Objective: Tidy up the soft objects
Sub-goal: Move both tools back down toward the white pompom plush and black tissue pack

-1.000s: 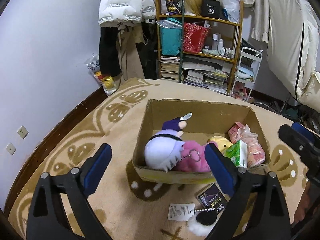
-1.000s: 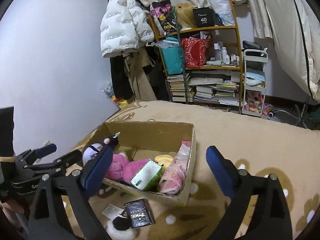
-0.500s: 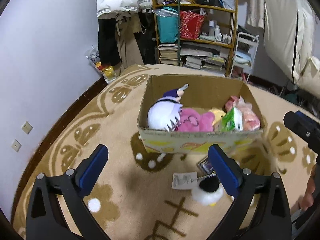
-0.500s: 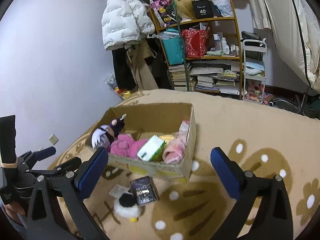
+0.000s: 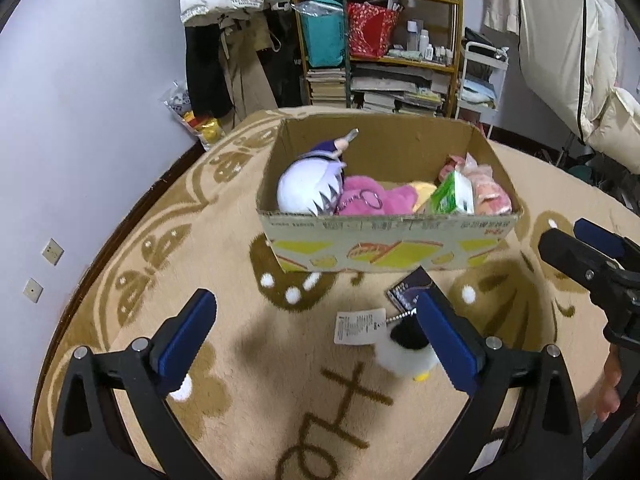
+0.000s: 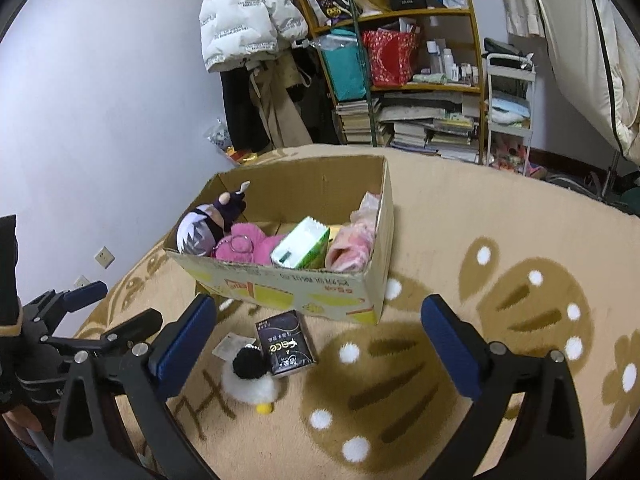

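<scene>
A cardboard box [image 5: 384,236] [image 6: 304,288] stands on the rug, holding a white-haired doll [image 5: 308,188] [image 6: 200,236], a pink plush [image 5: 372,200] [image 6: 240,246], a green tissue pack [image 5: 452,194] [image 6: 300,248] and a pink bagged item [image 5: 488,196] [image 6: 352,244]. A small white and black plush [image 5: 404,354] [image 6: 250,380] with a paper tag [image 5: 358,326] lies on the rug in front of the box, beside a black packet [image 5: 408,294] [image 6: 285,343]. My left gripper [image 5: 316,336] is open and empty above the rug. My right gripper [image 6: 316,340] is open and empty too.
A patterned beige rug [image 5: 224,360] covers the floor. A cluttered shelf with books and bags [image 5: 380,48] [image 6: 404,80] stands behind, with hanging coats [image 5: 224,0] at its left. The wall [image 5: 80,100] runs along the left side.
Both grippers have drawn back and risen away from the box. The small plush, tag and black packet now show fully on the rug in front of it.
</scene>
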Motion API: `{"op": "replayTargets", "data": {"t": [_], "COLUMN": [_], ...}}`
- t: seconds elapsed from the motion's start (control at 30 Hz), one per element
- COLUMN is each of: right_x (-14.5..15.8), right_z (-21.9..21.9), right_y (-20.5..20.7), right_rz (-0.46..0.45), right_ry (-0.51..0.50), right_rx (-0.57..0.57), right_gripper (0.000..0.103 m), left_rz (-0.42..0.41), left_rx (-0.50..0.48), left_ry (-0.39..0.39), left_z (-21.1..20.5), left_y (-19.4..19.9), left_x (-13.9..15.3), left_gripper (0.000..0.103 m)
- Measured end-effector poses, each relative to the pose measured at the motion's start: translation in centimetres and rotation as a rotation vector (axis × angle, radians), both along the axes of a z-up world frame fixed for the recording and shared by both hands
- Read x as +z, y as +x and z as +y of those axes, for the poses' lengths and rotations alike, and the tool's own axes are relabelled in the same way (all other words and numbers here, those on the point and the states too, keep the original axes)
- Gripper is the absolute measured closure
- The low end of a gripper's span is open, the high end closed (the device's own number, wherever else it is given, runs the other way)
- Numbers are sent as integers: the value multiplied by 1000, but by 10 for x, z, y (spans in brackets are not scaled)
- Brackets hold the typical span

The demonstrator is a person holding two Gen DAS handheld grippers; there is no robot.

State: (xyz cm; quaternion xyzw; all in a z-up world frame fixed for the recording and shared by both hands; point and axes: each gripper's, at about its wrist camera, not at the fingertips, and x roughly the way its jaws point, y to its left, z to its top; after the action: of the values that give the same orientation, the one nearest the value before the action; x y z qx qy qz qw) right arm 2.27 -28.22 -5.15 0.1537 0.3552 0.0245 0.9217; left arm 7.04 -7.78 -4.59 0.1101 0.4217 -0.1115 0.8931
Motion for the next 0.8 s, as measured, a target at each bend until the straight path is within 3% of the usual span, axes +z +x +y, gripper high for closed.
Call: {"op": "replayTargets", "data": {"t": [0.8], "right_x": [-61], "right_z": [-7], "right_y": [39], "right_rz": [168], "right_ry": [84], "right_rx": [0], "right_gripper": [0], "left_rz": [145], "left_rx": [-94], "left_ry": [-69], "left_z": [-26], "left_y": [13], "left_x": [-57], "left_gripper": [4]}}
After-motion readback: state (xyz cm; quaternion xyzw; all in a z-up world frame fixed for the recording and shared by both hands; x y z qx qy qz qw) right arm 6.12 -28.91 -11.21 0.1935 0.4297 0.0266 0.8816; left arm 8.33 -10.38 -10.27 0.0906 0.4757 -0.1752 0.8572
